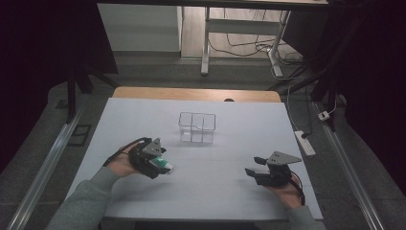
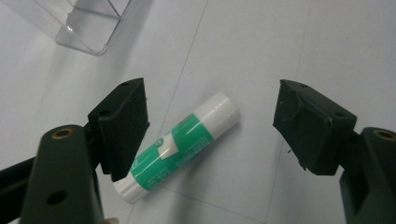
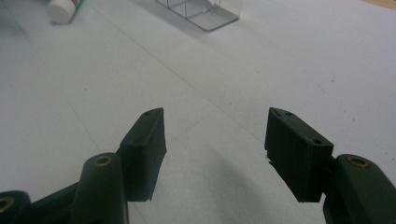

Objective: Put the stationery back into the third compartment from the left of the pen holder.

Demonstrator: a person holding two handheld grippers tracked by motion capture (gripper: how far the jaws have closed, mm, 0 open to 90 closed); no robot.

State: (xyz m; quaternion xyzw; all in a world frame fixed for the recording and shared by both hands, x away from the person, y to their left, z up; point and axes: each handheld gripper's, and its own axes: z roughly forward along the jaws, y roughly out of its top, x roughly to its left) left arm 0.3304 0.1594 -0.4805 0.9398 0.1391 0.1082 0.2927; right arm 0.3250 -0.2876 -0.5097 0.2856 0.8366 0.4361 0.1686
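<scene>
Lying flat on the white table [image 1: 215, 191]: one green-and-white glue stick [image 2: 180, 147], between my left gripper [image 2: 210, 126] fingers, spread wide, the left pad's lower edge overlapping it. Clear divided box [image 1: 197, 127] stands well apart, open tabletop all round. Right gripper [image 3: 215, 149]: fingers wide apart, gripping nothing; glue stick cap at that view's top-left edge.

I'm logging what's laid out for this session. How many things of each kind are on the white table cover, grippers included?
Glue stick, green and white, lying flat: 1
Clear plastic organizer with compartments: 1
Hand-held grippers, jaws open: 2, the left gripper and the right gripper
Total: 4
</scene>
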